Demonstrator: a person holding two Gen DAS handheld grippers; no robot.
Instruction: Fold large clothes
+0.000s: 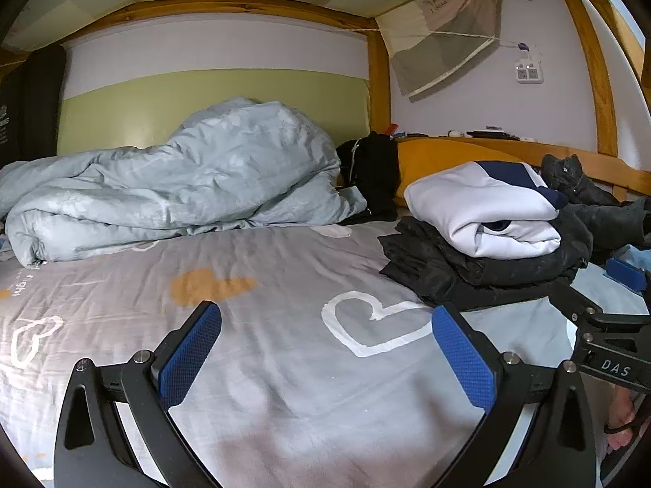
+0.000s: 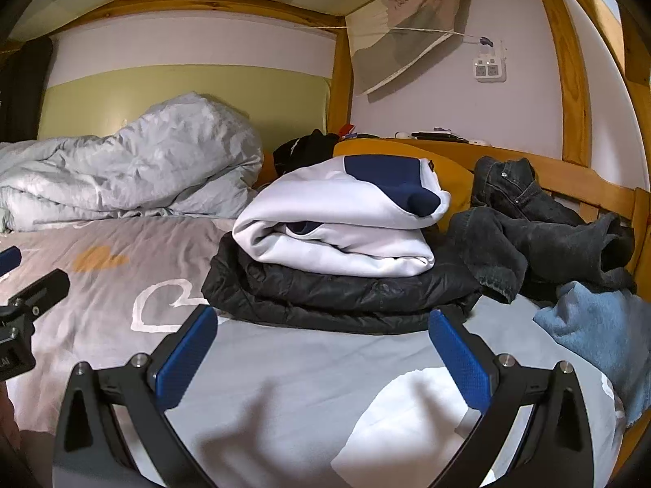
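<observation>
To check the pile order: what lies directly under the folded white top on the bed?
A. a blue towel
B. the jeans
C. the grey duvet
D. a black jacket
D: the white top rests on the folded black jacket; the jeans lie crumpled beside the pile.

Two folded garments stacked (image 2: 333, 244), one crumpled duvet (image 1: 175, 179), one dark jeans (image 2: 541, 236), one orange pillow (image 2: 451, 175)

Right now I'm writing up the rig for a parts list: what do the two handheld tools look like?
Both match: the left tool and right tool have black angular linkage arms with silver bolts and textured blue pads. The right tool's black body shows white lettering "DAS".
</observation>
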